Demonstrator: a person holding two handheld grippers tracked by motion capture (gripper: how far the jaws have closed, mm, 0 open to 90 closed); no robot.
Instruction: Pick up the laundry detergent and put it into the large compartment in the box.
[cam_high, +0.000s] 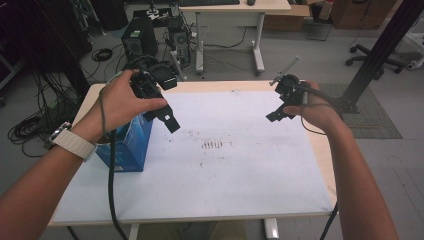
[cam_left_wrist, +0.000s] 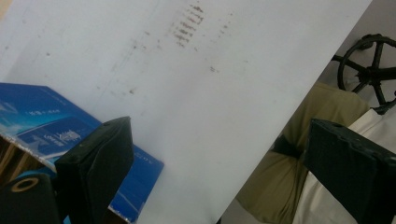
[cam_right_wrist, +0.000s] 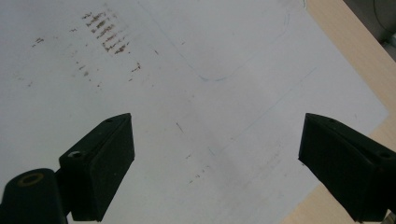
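Observation:
A blue box stands on the left side of the white sheet that covers the table. My left gripper is held in the air just above and to the right of the box, jaws wide open and empty. In the left gripper view the blue box lies behind the left jaw, with the white sheet beyond. My right gripper hovers over the sheet's right part, also open with nothing between its jaws. The right gripper view looks down on the white sheet with brown smudges.
Brown marks stain the sheet's middle. The wooden table edge shows at the right. Behind the table are a white desk, a computer tower, cables on the floor and a black post. An office chair base stands near the person's legs.

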